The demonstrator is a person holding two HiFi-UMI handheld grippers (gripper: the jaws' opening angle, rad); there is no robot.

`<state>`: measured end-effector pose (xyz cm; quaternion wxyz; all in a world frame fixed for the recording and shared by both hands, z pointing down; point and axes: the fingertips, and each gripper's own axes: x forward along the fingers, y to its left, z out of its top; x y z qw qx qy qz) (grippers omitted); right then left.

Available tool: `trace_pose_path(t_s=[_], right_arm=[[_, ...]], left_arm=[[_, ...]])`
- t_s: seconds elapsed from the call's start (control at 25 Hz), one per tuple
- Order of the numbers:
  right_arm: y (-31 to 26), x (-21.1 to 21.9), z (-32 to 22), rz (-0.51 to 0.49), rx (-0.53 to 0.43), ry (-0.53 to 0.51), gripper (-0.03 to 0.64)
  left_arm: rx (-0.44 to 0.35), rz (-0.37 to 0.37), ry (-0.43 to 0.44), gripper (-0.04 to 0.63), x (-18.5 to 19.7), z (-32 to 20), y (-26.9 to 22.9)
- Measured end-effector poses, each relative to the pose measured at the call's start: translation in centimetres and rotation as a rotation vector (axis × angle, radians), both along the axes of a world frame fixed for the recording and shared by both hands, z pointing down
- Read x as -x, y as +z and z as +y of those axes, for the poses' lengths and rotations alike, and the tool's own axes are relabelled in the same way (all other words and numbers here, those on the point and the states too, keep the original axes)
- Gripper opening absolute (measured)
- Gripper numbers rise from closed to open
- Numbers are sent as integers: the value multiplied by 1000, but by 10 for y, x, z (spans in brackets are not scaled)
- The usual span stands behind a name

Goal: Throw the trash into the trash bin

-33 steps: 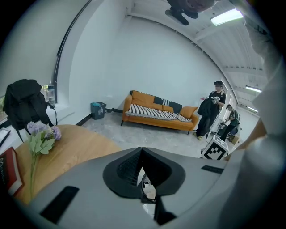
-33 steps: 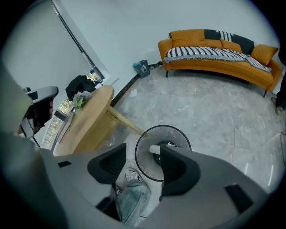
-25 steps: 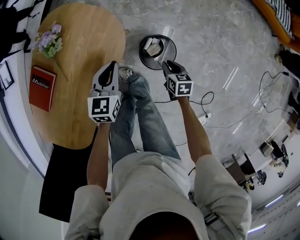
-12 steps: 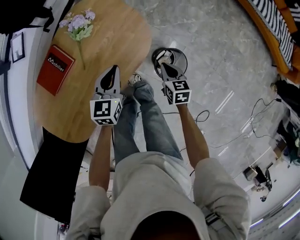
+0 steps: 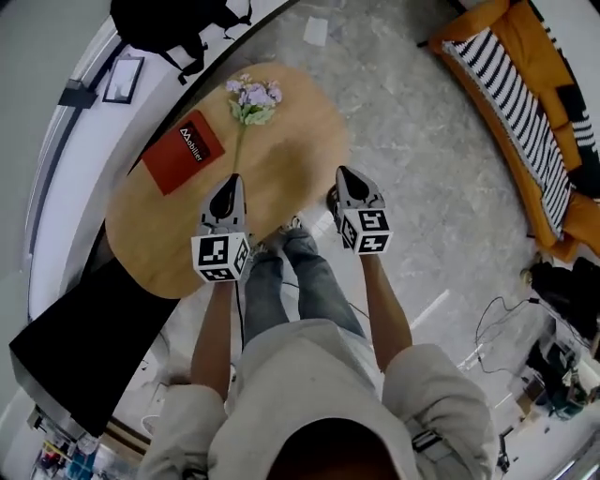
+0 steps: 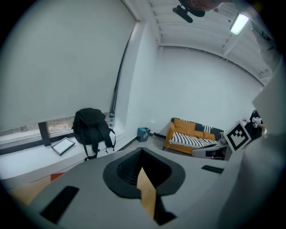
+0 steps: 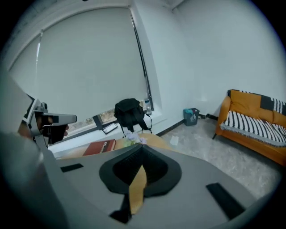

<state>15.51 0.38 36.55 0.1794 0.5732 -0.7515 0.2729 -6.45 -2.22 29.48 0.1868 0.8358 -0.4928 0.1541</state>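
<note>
Both grippers are held up side by side in front of the person. In the head view my left gripper (image 5: 231, 180) hangs over the near edge of the oval wooden table (image 5: 300, 141). My right gripper (image 5: 342, 172) is over the grey floor just right of the table. Each gripper view shows its own jaws closed on each other with nothing between them, the left gripper (image 6: 142, 151) and the right gripper (image 7: 142, 147). I cannot pick out the black trash bin in any view; the right gripper covers the floor where it stood.
On the table lie a red book (image 5: 183, 150) and a sprig of purple flowers (image 5: 251, 98). A black backpack (image 5: 178, 23) sits on the window ledge. An orange striped sofa (image 5: 525, 103) stands at the right. A teal container (image 7: 191, 116) stands by the wall, and a white paper (image 5: 316, 31) lies on the floor.
Both grippers have risen and swung away from the black bin, which was just beyond the right gripper's tip. The head view has swung up to the table, the window ledge and the sofa.
</note>
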Motion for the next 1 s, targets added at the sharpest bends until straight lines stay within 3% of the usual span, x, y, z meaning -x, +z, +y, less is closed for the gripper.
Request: trace_pose_path(t_s=[0.48, 1.0], right_arm=[[-157, 114, -35, -49, -221, -245, 29], [-280, 251, -46, -118, -421, -563, 28]], left_arm=[[-100, 8, -310, 18, 124, 31, -126], [-259, -74, -591, 18, 238, 92, -223]])
